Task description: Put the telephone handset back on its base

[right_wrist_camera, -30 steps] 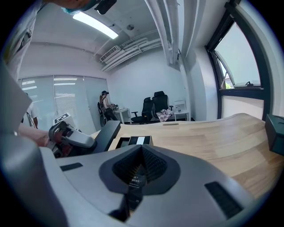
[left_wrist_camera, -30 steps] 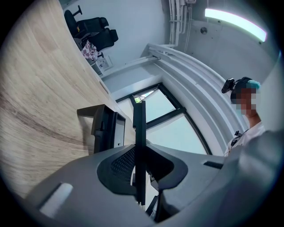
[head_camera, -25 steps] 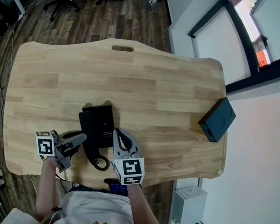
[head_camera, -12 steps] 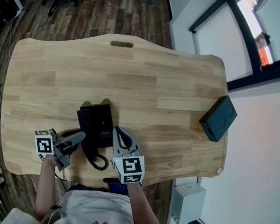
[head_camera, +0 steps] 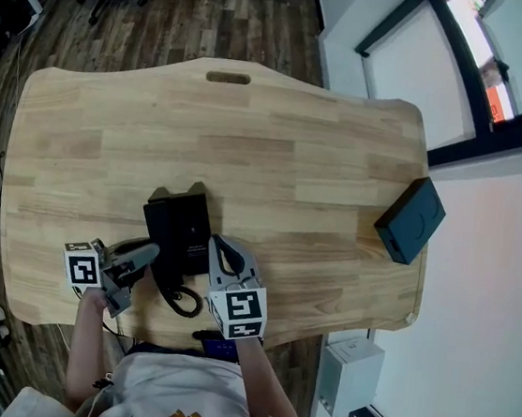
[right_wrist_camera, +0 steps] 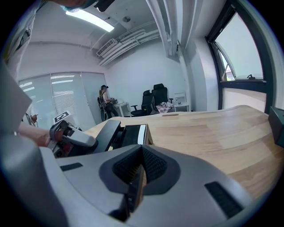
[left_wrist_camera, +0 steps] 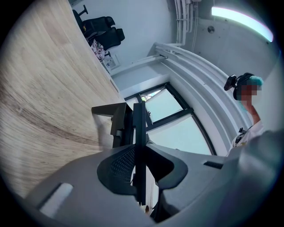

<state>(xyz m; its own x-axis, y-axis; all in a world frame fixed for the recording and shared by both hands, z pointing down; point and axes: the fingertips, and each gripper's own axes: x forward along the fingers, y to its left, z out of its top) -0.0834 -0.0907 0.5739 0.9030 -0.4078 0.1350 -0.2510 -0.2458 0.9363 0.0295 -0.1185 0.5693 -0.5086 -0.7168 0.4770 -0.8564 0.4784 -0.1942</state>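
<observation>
Nothing has been moved in the last second: the handset is kept pinched flat in the narrow jaws of the left gripper at the left edge of the base, the right gripper is held shut and empty beside the base, so seating is judged unfinished

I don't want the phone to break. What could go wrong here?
The curly black cord loops between the left tongs and the right tongs, so it might snag on them. The black telephone sits near the front edge of the pale wooden table; a tug could drag it off.
</observation>
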